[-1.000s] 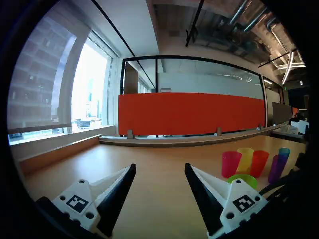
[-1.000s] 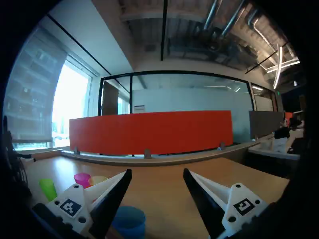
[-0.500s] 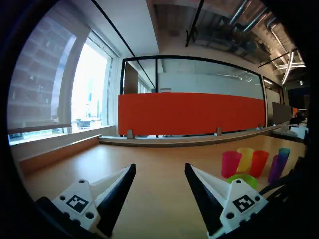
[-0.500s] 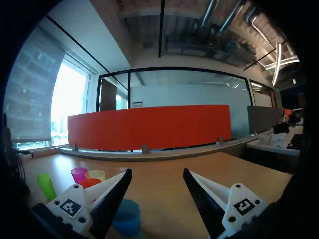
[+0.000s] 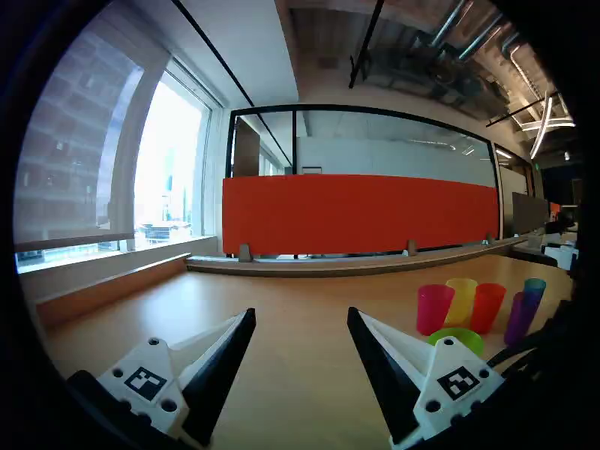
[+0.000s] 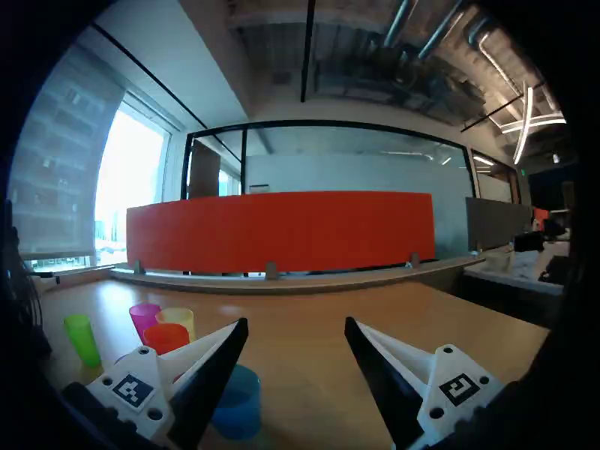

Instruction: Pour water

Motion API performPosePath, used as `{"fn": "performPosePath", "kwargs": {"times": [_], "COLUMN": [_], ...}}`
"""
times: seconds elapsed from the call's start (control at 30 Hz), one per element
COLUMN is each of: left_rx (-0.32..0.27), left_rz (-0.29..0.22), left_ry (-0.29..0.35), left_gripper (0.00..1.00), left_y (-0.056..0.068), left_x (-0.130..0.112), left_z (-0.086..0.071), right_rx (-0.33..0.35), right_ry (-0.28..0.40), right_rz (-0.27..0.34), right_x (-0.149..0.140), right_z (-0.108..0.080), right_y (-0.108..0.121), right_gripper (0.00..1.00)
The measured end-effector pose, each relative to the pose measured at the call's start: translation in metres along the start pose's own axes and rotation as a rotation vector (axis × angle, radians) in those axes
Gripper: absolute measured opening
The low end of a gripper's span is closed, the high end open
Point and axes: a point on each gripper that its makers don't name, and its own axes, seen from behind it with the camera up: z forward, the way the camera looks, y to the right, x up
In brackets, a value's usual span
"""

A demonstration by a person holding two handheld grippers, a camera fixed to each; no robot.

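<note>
On left gripper (image 5: 300, 310) & right gripper (image 6: 295, 321), white fingers (image 5: 405, 354) are showing blk inner faces, sq. tags (image 5: 457, 382), screws (image 5: 433, 406).

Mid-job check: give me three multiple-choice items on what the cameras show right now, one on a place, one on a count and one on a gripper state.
1. In the right gripper view, where is the blue cup?
A. Between the fingers.
B. On the table, partly behind the finger at the view's left.
C. On the window ledge.

2. How many cups show in the left gripper view?
A. Three.
B. Six.
C. Nine.

3. How does the left gripper stand?
A. Shut on a cup.
B. Shut on nothing.
C. Open, holding nothing.

Answers:
1 B: its rim and side peek out beside that finger.
2 B: pink cup, yellow cup, red cup, purple cup, green cup and the blue cup.
3 C: bare table shows in the wide gap between its fingers.
</note>
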Motion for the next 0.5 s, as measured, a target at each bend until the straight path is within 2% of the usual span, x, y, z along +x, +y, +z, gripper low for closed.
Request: {"fn": "performPosePath", "kwargs": {"times": [0.5], "left_rx": [0.000], "left_rz": [0.000], "left_ry": [0.000], "left_gripper": [0.90], "left_y": [-0.0009], "left_x": [0.0000], "left_z": [0.0002], "right_rx": [0.004], "right_ry": [-0.019], "right_rz": [-0.023], "right_x": [-0.0052], "right_z": [0.0048], "right_y": [0.0016], "right_gripper": [1.00]}}
